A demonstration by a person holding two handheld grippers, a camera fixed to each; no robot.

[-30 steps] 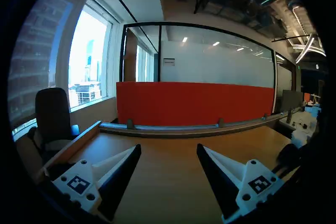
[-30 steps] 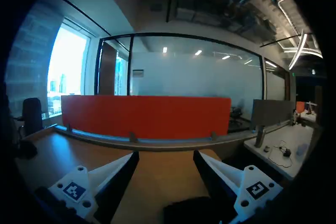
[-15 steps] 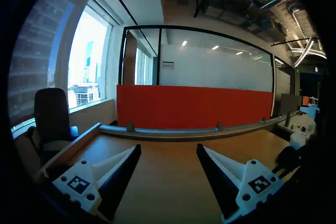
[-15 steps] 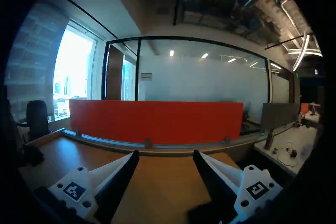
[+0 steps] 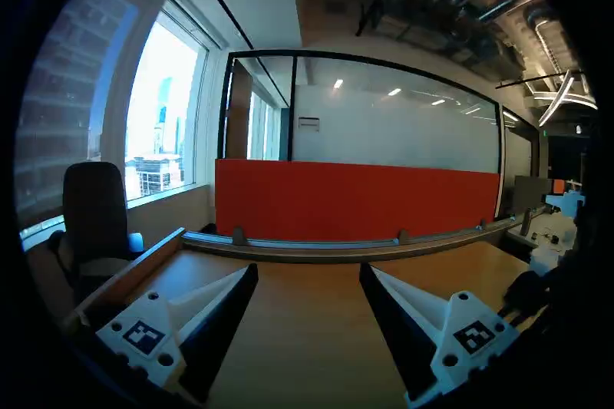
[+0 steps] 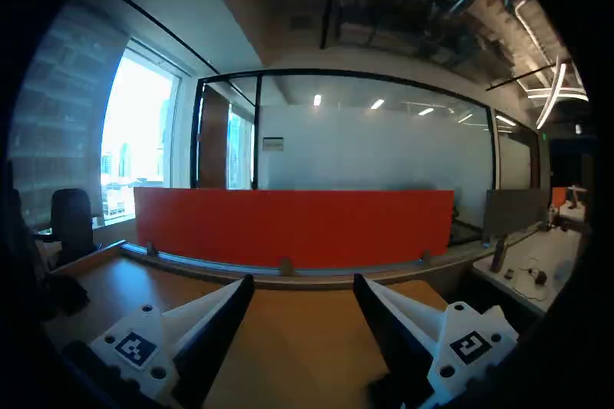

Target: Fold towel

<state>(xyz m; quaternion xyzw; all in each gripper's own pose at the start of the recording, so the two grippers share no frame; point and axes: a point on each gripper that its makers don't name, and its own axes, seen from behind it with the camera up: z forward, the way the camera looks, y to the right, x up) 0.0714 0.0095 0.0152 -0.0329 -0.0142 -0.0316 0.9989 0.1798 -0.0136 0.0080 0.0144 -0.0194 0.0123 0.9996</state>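
My left gripper (image 5: 307, 266) is open over a bare wooden desk (image 5: 307, 332), with nothing between its white fingers (image 5: 219, 298). My right gripper (image 6: 302, 278) is open too, above the same desk (image 6: 299, 340), and holds nothing. A dark shape (image 6: 391, 395) lies at the bottom edge of the right gripper view, just under the right finger; I cannot tell what it is. In the left gripper view a dark blurred part of the other gripper (image 5: 529, 290) shows at the far right.
An orange divider panel (image 5: 357, 198) stands along the desk's far edge. A black office chair (image 5: 94, 213) sits by the window at the left. A neighbouring white desk (image 6: 537, 271) with cables lies to the right.
Both cameras have tipped slightly upward. The dark shape at the bottom of the right gripper view has slid mostly out of the picture. Both grippers stayed open.
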